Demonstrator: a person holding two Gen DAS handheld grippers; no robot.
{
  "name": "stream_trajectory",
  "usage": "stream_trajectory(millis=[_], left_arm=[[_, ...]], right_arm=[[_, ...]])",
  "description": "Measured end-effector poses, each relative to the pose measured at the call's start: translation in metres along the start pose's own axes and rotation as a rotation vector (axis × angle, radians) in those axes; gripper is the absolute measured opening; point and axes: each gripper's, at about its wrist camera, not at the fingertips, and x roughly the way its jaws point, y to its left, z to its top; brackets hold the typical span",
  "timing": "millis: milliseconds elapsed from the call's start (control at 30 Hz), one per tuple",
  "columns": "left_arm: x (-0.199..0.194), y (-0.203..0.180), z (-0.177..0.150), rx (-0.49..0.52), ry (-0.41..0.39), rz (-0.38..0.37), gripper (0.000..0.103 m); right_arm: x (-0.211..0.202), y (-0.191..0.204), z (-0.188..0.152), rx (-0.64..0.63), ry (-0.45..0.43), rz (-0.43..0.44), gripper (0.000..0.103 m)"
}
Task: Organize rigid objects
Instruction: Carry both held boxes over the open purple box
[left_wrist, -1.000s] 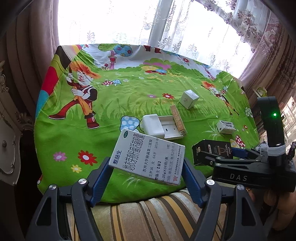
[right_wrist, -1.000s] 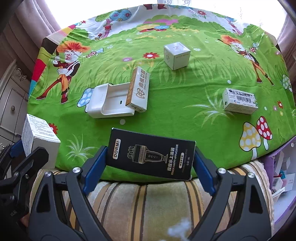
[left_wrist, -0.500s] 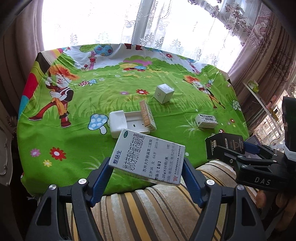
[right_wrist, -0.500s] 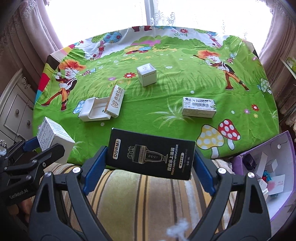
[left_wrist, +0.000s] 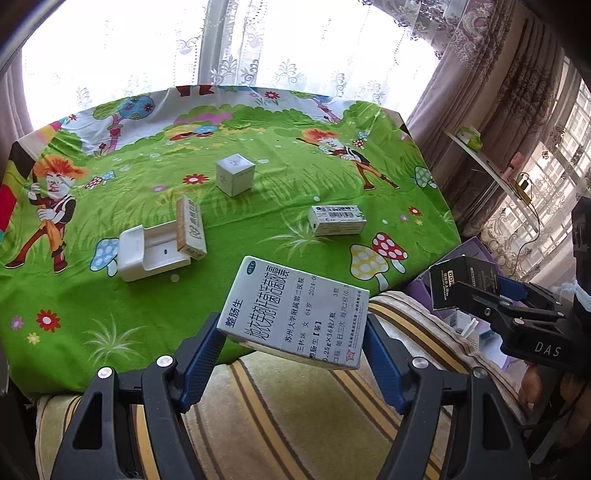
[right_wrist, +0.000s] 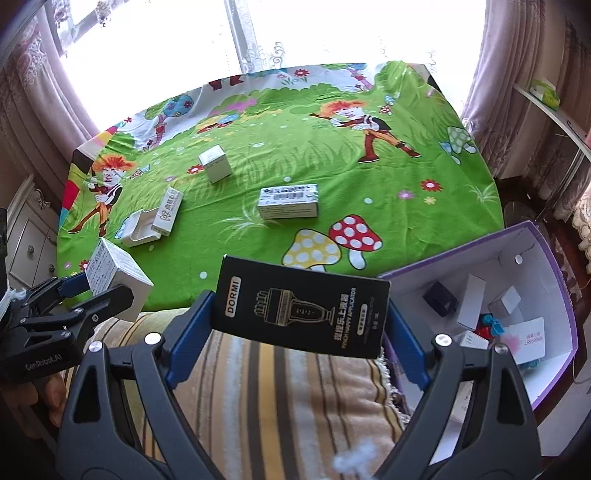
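Left gripper (left_wrist: 295, 343) is clamping white medicine box (left_wrist: 295, 314) between wide-set jaws | right gripper (right_wrist: 299, 332) is clamping black DORMI box (right_wrist: 301, 304) likewise | both boxes are hanging over striped cushion (right_wrist: 258, 387), beside purple bin (right_wrist: 554, 273).

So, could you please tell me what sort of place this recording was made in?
Most likely a room in someone's home. A cartoon-print cloth covers the table, lace curtains and heavy patterned drapes hang at the window, and a striped cushion lies in front.
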Motion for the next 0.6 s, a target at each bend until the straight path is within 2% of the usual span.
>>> stream_trajectory(millis=[300,433,600], left_arm=[[0.019,-0.064,0.001,0.095,0.032,-0.066,0.075],[0.027,-0.092,0.006,0.14,0.042,-0.096,0.075],[0.038,-0.122,0.013,0.175,0.058,-0.129,0.075]], right_arm=[[-0.022,-0.085,-0.018,0.114,-0.027,-0.069,0.09],[-0.031,-0.124,-0.028,0.157,-0.039,-0.141,0.09],[-0.034,-0.17,-0.044,0.223,-0.015,-0.199,0.09]])
